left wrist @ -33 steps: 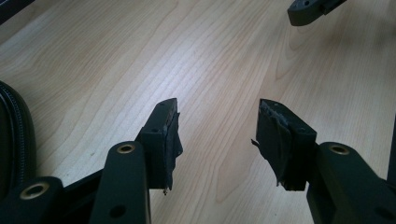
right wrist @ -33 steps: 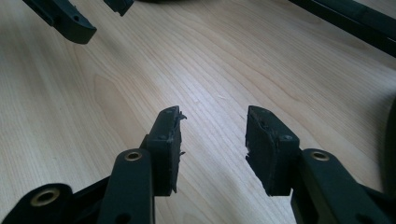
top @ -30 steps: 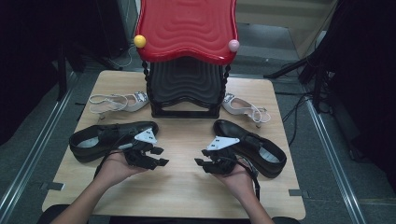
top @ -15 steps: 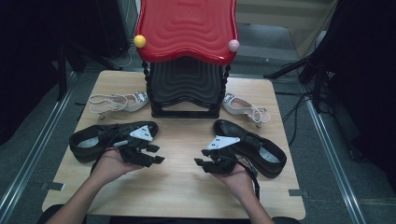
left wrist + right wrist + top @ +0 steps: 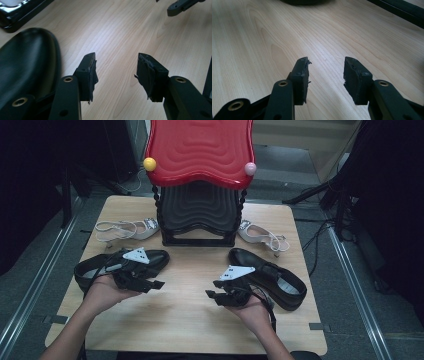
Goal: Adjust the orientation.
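No shoe was yet held. The left gripper stood just beside the left black shoe, fingers apart and empty; the right gripper near the right black shoe, fingers likewise apart. Two white sandals flanked the black-and-red rack on the desk; nothing obstructed either approach.

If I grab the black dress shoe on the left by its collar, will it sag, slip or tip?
The black dress shoe looks glossy, so the left claw, open over bare table, may slip on the toe. Its shape looks firm, so it probably won't sag. Lifted by the collar, the toe would likely dip.
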A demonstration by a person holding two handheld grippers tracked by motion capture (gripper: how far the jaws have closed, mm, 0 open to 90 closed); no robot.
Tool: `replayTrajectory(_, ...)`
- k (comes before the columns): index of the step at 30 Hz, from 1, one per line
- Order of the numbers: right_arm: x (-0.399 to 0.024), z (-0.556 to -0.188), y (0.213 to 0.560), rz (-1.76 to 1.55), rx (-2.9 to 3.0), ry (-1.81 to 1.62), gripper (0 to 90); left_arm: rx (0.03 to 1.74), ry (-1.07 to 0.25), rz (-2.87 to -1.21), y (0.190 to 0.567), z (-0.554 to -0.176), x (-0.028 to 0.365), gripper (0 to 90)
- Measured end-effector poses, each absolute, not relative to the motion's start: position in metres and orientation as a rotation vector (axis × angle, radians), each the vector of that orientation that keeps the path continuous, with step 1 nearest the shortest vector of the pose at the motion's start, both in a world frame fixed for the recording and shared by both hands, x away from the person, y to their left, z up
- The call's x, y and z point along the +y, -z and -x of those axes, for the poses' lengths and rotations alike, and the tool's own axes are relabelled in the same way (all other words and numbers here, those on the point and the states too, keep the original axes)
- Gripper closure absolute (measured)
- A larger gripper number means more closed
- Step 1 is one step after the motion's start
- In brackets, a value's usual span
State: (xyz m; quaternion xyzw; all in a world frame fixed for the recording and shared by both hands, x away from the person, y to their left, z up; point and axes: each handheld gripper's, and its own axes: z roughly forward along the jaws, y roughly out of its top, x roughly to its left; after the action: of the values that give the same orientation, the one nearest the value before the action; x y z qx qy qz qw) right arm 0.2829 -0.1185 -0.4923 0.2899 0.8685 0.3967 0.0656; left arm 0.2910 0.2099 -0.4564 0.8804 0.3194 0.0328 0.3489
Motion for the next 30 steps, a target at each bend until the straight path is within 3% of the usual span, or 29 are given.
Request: replayTrajectory(30,-0.106,-0.291,0.495,-0.836,2.69,-1.187,54.5,0.965,-0.159,-2.231,0.418,-0.307,0.285,51.0)
